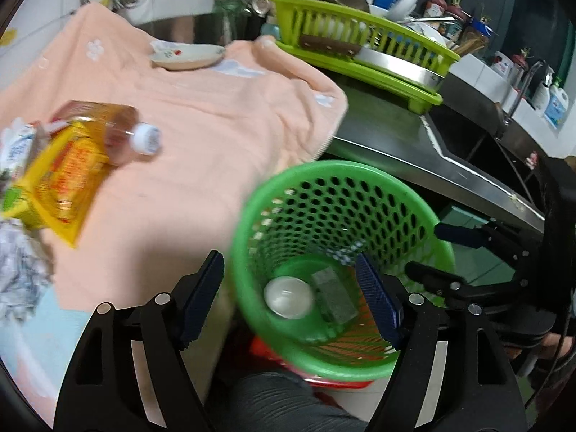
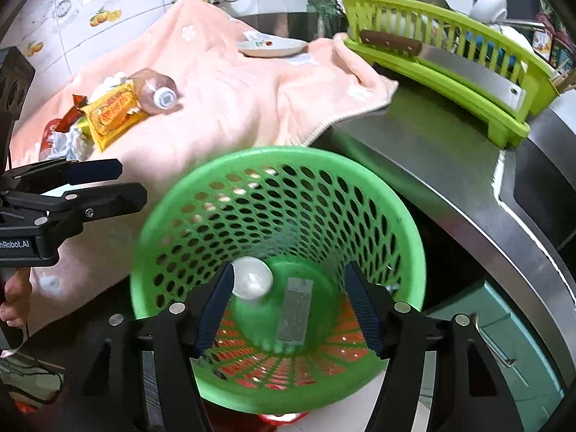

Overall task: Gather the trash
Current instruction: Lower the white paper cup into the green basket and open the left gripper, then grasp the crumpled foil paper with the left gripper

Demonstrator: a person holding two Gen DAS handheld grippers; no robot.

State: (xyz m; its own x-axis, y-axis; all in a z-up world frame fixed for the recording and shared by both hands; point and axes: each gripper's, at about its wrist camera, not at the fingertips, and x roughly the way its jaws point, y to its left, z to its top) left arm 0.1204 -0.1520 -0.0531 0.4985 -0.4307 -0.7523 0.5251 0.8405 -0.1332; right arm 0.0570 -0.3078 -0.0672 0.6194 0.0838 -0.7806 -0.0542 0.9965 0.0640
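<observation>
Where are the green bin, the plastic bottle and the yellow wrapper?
green bin (image 2: 201,187): right wrist view, on the upper left rim.
plastic bottle (image 2: 154,84): right wrist view, on the clear body just behind the white cap.
yellow wrapper (image 1: 64,172): left wrist view, on the middle of its printed face.

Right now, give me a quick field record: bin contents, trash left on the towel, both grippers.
bin: green perforated basket, beside the counter edge
in bin: white round lid or cup; grey rectangular packet
left on towel: plastic bottle, yellow wrapper, crumpled paper, all on the peach towel
left gripper: open, empty, over the bin's near rim
right gripper: open, empty, above the bin
not trash: plate on towel
</observation>
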